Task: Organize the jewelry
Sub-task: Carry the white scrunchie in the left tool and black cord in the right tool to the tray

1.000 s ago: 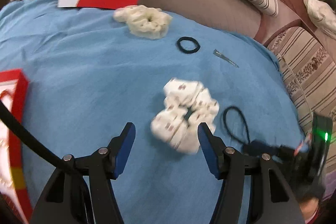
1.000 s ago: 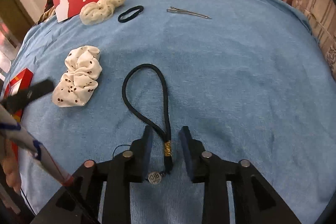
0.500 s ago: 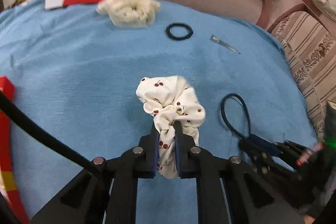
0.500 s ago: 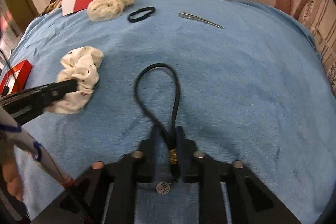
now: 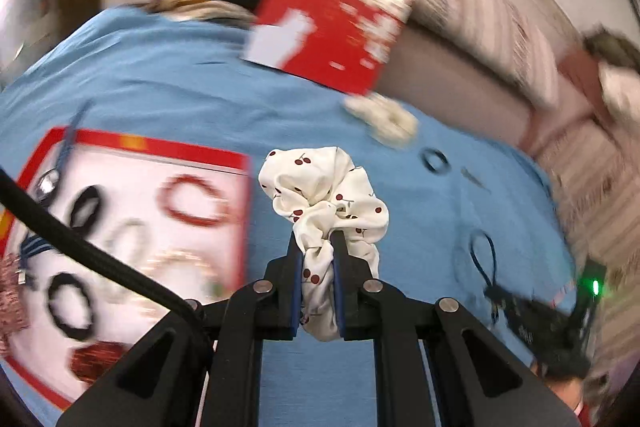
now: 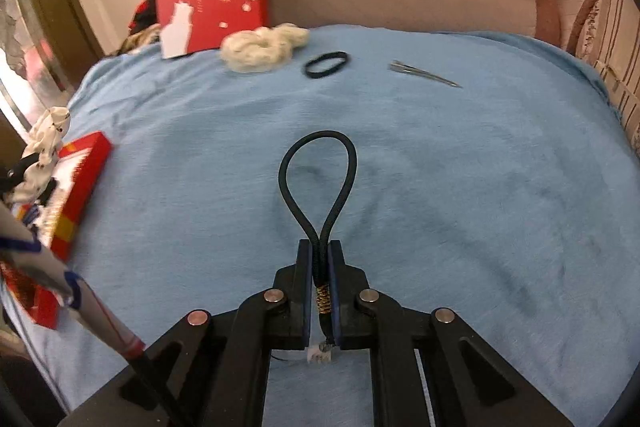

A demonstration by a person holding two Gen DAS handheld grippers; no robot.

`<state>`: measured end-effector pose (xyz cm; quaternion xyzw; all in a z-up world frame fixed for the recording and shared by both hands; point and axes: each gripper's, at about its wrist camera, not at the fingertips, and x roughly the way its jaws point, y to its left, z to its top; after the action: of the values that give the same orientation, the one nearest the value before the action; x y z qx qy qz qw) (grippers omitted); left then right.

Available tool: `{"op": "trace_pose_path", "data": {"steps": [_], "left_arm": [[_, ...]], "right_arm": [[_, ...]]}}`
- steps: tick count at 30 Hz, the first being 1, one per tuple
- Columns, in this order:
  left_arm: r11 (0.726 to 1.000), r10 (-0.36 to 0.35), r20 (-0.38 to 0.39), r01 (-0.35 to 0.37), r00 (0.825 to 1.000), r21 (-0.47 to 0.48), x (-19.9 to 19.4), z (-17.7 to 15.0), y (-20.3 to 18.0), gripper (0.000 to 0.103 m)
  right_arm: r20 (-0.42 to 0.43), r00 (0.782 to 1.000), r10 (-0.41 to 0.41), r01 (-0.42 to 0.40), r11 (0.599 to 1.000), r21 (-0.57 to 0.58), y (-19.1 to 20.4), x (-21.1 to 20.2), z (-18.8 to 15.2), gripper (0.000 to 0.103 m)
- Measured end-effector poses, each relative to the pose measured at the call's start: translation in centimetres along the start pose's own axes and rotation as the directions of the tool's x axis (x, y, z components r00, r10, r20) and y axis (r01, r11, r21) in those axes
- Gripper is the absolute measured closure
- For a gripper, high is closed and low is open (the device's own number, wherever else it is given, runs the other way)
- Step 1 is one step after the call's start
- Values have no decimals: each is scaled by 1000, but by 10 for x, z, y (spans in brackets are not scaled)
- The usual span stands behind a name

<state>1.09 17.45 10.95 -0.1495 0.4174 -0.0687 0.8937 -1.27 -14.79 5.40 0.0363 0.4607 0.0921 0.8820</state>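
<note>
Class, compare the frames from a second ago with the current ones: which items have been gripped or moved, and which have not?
The left gripper, open a second ago, has shut on the cherry-print scrunchie and carried it left toward the red box. The right gripper has shut on the dark cord loop, near its gold wrap. The cream scrunchie, black hair tie and metal clip lie as before.

A: Your scrunchie [image 5: 328, 195]: white, dark red cherry print. Cloth [image 6: 440, 187] under it: plain light blue.

B: Left of the scrunchie, your tray [image 5: 140, 143]: red rim, white inside. Behind the scrunchie, box lid [image 5: 332, 15]: red, white blossoms. Your hair tie [image 6: 320, 187]: black, gold wrap.
</note>
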Motion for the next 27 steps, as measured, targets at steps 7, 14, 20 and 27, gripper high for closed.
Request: {"op": "trace_pose_path", "data": {"steps": [7,14,20,27], "left_arm": [[987,95,59,-87,994,-133,-33,17,95,91],[970,50,39,-40,998,-241,-14,38,159,91],[938,-45,38,55,998,-343,10,43,188,91],[890,-100,34,104,994,-444,35,45,205,83]], "right_arm": [[36,991,132,-130,990,-50,74,-35,6,95],[42,977,210,-195,954,-228,177,-56,18,95],[-18,965,260,-254,918,-305,250,-45,18,95],[-76,966,248,-259,900,-351,299,-9,17,95]]}}
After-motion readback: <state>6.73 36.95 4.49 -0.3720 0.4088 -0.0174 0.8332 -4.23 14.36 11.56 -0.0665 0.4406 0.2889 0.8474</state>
